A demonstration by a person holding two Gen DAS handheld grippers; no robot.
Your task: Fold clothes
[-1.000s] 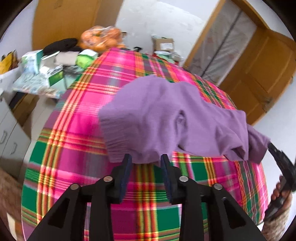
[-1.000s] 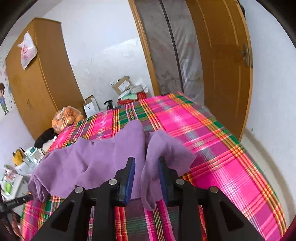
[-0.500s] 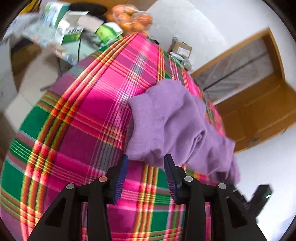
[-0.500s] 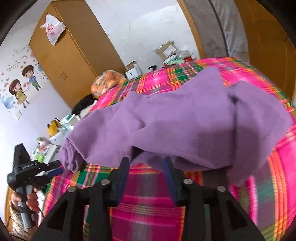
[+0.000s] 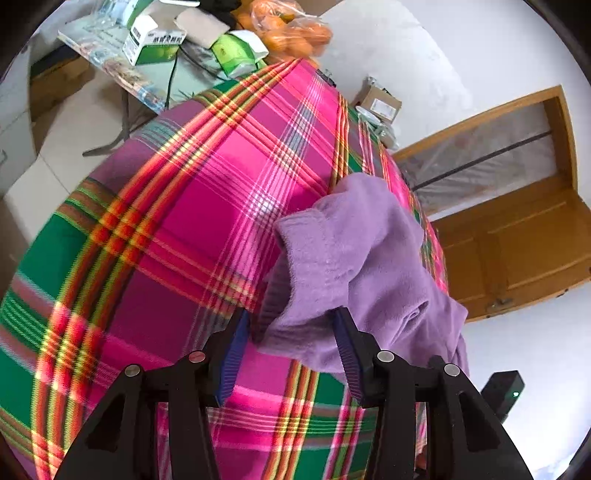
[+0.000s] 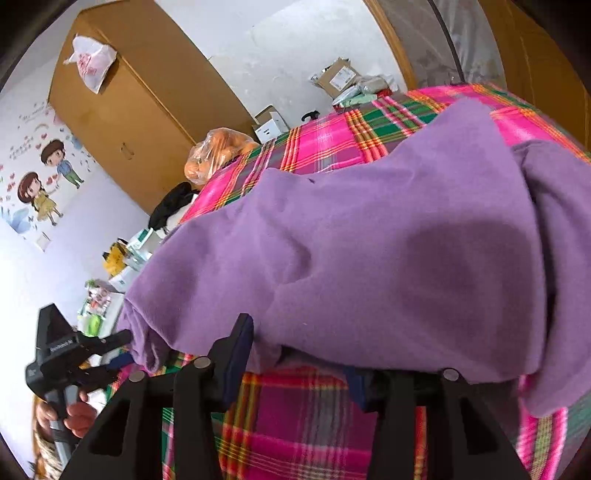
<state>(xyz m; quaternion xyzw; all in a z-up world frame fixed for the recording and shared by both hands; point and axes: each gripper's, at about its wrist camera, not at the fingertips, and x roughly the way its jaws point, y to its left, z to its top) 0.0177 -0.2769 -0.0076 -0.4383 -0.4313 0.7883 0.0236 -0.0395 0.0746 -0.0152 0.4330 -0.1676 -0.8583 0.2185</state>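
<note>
Sweater (image 5: 354, 258), centre frame, on plaid cloth (image 5: 184, 229): regrasp step. Left gripper (image 5: 291, 332), right gripper (image 6: 303, 354) both open, straddling hem. Next: close, lift.

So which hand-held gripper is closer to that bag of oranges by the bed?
Left. The left hand-held gripper works the purple sweater's end on the side of the bag of oranges; the right hand-held gripper is at its opposite end.
</note>
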